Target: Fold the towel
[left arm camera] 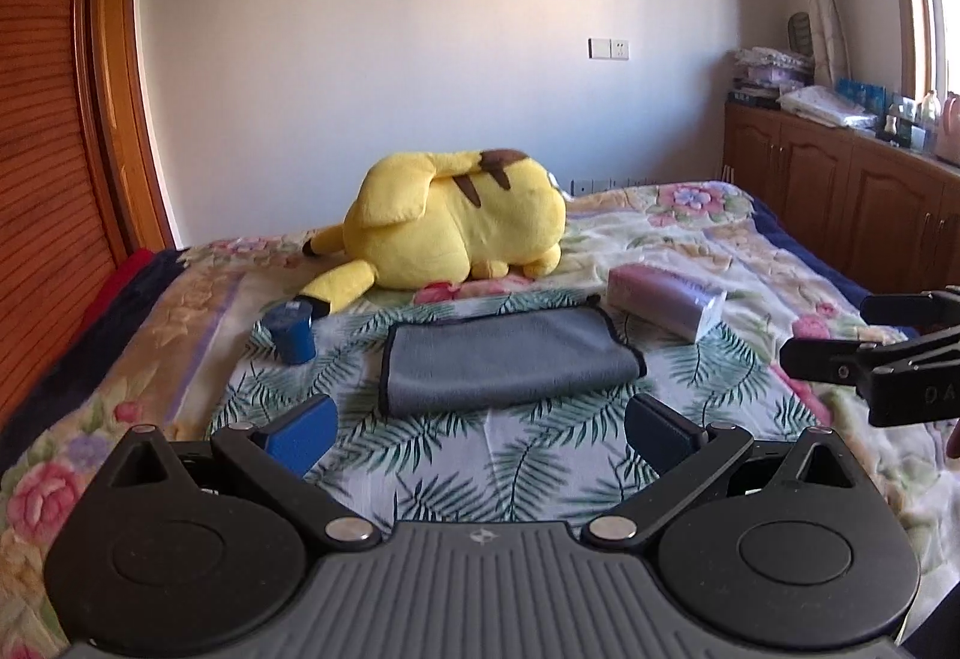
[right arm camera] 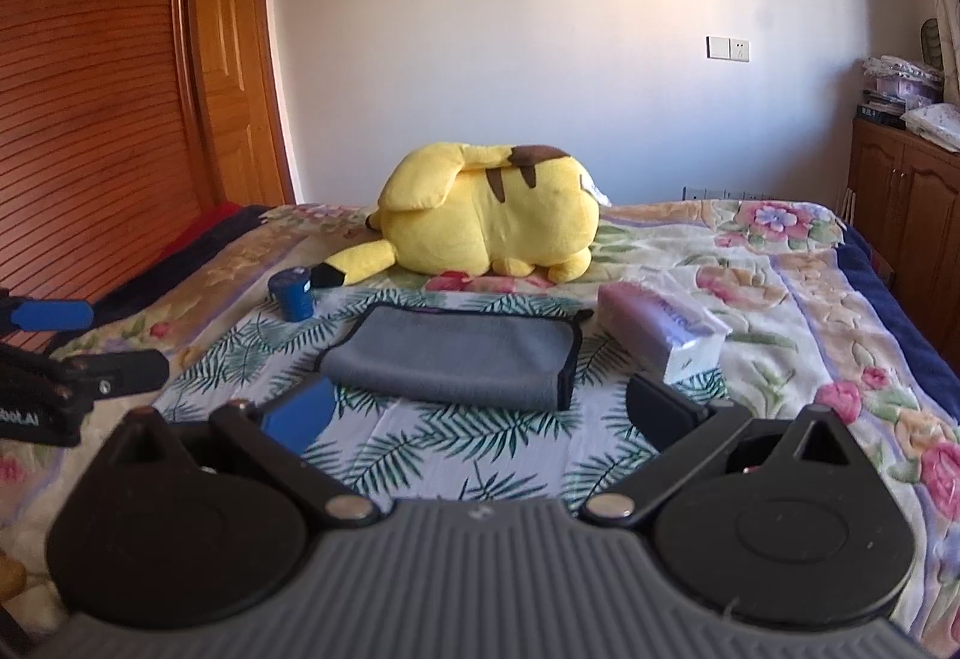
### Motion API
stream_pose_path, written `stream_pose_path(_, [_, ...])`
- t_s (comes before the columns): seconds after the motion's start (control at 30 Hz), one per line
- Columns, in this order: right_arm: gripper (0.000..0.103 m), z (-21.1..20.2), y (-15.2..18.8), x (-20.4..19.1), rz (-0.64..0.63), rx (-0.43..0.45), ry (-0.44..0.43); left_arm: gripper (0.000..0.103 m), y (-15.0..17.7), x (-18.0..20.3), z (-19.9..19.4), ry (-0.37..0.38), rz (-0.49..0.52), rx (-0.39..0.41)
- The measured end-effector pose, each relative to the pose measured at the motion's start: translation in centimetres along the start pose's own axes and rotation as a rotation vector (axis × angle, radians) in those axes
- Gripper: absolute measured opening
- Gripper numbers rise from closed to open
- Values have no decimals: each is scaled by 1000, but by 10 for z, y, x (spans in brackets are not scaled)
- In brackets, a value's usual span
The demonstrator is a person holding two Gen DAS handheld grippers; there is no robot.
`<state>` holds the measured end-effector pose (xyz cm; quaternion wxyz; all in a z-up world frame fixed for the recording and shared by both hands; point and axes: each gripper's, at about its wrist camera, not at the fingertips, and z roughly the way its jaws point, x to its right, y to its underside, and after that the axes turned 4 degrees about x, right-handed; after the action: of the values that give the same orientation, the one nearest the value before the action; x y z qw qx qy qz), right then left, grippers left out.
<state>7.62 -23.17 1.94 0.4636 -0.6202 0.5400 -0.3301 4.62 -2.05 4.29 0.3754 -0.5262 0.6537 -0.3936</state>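
Observation:
A grey towel (left arm camera: 507,362) with a dark hem lies folded over on the leaf-print cloth on the bed; it also shows in the right wrist view (right arm camera: 456,356). My left gripper (left arm camera: 480,428) is open and empty, hovering just short of the towel's near edge. My right gripper (right arm camera: 480,413) is open and empty, also just short of the near edge. The right gripper shows at the right edge of the left wrist view (left arm camera: 840,341). The left gripper shows at the left edge of the right wrist view (right arm camera: 102,341).
A yellow plush toy (left arm camera: 462,224) lies behind the towel. A blue cup (left arm camera: 292,330) stands at the towel's left. A purple tissue pack (left arm camera: 660,299) lies at its right. Wooden cabinets (left arm camera: 840,191) line the right, a wooden wardrobe (left arm camera: 54,119) the left.

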Motion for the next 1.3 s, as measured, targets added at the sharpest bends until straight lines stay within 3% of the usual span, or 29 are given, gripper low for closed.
stream_pose_path(0.87, [103,0,60,-14,6,-73,16,103,77,6,11,-48,-16,-74])
stream_pose_path(1.3, [103,9,74,-11,2,-79,34,103,89,1,16,-78,-20,-49])
